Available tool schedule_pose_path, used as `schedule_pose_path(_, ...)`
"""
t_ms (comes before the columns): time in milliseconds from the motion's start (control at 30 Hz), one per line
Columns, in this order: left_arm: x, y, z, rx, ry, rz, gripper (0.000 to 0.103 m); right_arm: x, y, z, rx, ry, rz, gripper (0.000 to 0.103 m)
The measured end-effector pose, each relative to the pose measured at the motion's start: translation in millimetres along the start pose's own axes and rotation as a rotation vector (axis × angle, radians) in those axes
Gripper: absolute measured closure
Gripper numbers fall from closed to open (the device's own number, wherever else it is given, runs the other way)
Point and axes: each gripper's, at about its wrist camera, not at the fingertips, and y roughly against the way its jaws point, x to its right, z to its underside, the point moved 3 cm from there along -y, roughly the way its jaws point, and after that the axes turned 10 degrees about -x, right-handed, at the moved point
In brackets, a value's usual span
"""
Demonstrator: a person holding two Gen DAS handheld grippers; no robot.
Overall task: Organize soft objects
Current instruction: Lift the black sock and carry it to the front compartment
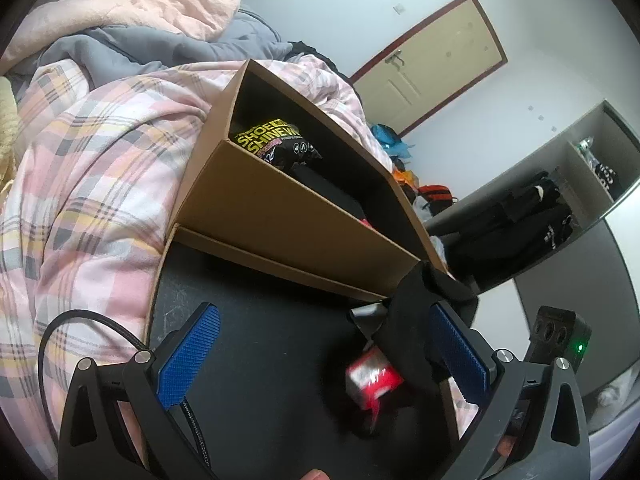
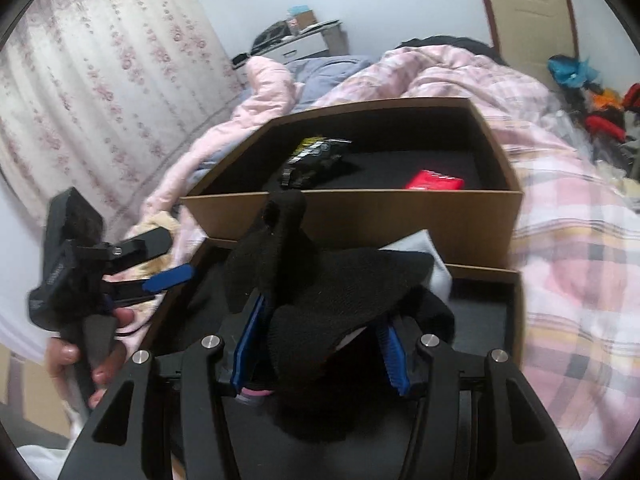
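Right gripper [image 2: 320, 344]: fingers pinching black sock bundle [image 2: 320, 280]. Left gripper [image 1: 324, 360]: fingers spread, empty. Red packet [image 2: 434, 181] in cardboard box [image 2: 360, 216], clear only in right view; blurred red item at 6 o'clock in left view, unidentifiable.

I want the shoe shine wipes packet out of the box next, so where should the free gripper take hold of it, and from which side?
The left gripper stands open. The packet leans in the far corner of the cardboard box, its crimped end sticking up clear of the black lining. Probably best to come from above, over the near wall, and pinch that thin raised edge across its flat faces; the walls block a side approach.
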Motion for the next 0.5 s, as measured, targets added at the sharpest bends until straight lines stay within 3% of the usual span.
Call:
schedule_pose_path(167,2.9,-5.1,0.5,0.018,-0.027,-0.039,0.000,-7.9,-23.8,7.5,-0.045,0.050,0.119,0.055)
schedule_pose_path(500,4.6,-20.1,-0.8,0.036,-0.107,-0.146,0.000,-0.2,-29.2,13.9,-0.071,0.048,0.100,0.049)
